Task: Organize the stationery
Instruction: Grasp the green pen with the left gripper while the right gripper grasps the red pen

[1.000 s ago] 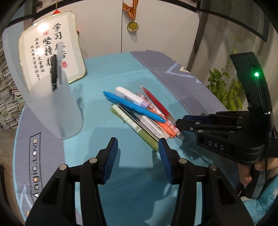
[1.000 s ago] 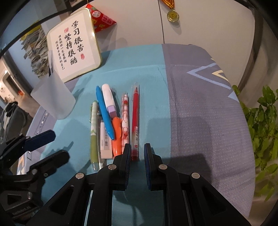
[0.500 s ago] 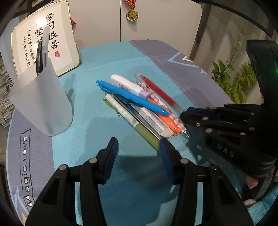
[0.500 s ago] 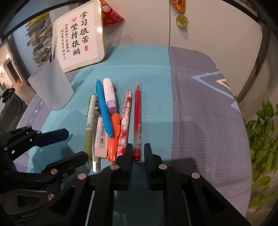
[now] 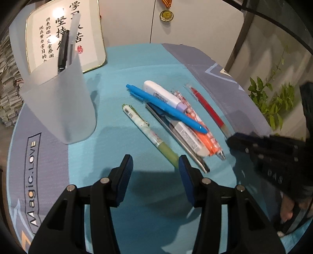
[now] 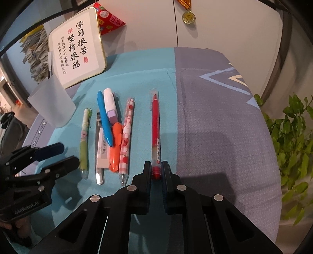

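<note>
My right gripper (image 6: 156,168) is shut on the near end of a red pen (image 6: 156,125), which lies apart from the other pens; the pen also shows in the left wrist view (image 5: 207,106). My left gripper (image 5: 155,166) is open, its right finger beside the end of a green pen (image 5: 148,132). A blue pen (image 5: 166,108), a white-and-purple highlighter (image 5: 164,96), an orange marker (image 5: 203,138), an eraser (image 5: 188,137), a silver pen and a pink patterned pen (image 6: 126,136) lie in a pile. A frosted pen cup (image 5: 58,105) stands at the left with a black pen in it.
A framed calligraphy sign (image 6: 78,46) leans at the back of the round table with its teal and grey cloth (image 6: 215,127). A medal (image 6: 188,16) hangs on the white wall. A potted plant (image 6: 293,132) stands off the table's right edge.
My right gripper has closed on the red pen's end and drawn it to the right, away from the pile. My left gripper has moved closer to the green pen.
</note>
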